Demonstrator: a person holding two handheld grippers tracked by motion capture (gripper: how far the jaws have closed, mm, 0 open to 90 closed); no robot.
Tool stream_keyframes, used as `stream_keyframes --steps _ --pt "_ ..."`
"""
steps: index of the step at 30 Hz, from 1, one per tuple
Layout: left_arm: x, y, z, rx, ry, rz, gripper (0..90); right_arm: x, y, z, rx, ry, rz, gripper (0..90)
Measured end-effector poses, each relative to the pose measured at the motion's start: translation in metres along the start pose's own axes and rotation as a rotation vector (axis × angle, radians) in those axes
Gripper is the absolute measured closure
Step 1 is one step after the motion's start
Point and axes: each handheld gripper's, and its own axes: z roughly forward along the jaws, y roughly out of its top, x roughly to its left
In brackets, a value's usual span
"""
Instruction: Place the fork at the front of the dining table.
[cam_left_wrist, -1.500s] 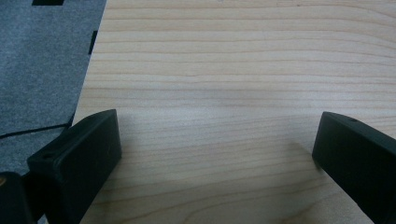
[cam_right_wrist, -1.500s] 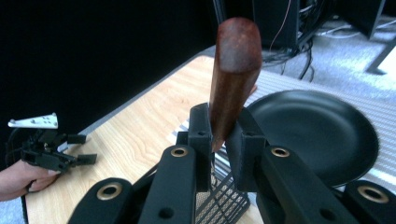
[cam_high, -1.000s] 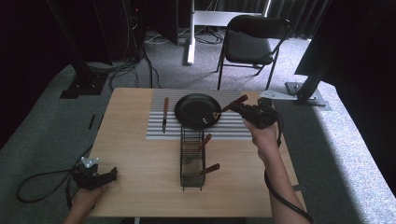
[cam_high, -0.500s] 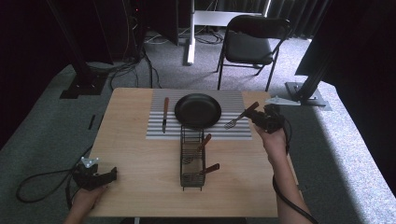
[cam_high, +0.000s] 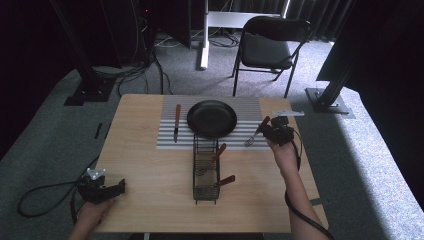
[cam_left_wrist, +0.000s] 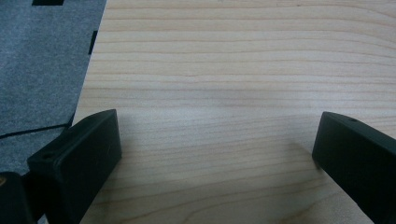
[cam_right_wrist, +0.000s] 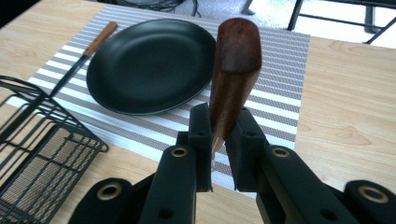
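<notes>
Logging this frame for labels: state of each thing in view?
Left gripper: open, empty, low over table.
Right gripper: shut on fork.
Plate: empty, on striped mat.
Knife: flat on mat.
Wire basket: holds two utensils.

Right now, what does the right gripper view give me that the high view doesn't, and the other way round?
Right gripper view: its jaws clamped on the brown wooden handle of the fork, close enough to judge the grip.

High view: the left gripper resting at the near left table corner, the fork's metal tines pointing down over the striped placemat, two more wooden-handled utensils in the basket, and the right gripper itself.

Both: round black plate, wooden-handled knife beside it, black wire basket, light wooden table.
</notes>
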Motion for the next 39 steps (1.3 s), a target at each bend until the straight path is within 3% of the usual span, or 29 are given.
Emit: stream_keyframes --steps 6,15,20,24,32,39 --pt "0.0 0.0 0.0 0.0 0.0 0.0 1.1 0.005 0.003 0.017 0.037 -0.034 -0.024 80.8" --pt "0.0 0.0 0.0 0.0 0.0 0.0 1.1 0.006 0.022 0.043 0.034 -0.059 0.011 80.1" --pt "0.0 0.0 0.0 0.0 0.0 0.0 1.1 0.007 0.033 0.069 0.06 -0.085 0.032 80.3" --pt "0.0 0.0 0.0 0.0 0.0 0.0 1.1 0.006 0.049 0.091 0.116 -0.102 0.041 80.5" --pt "0.0 0.0 0.0 -0.003 0.0 -0.002 1.1 -0.012 0.069 0.143 0.238 -0.1 0.134 80.5" --pt "0.0 0.0 0.0 -0.001 0.0 -0.003 1.1 -0.022 0.064 0.185 0.303 -0.119 0.212 80.5"
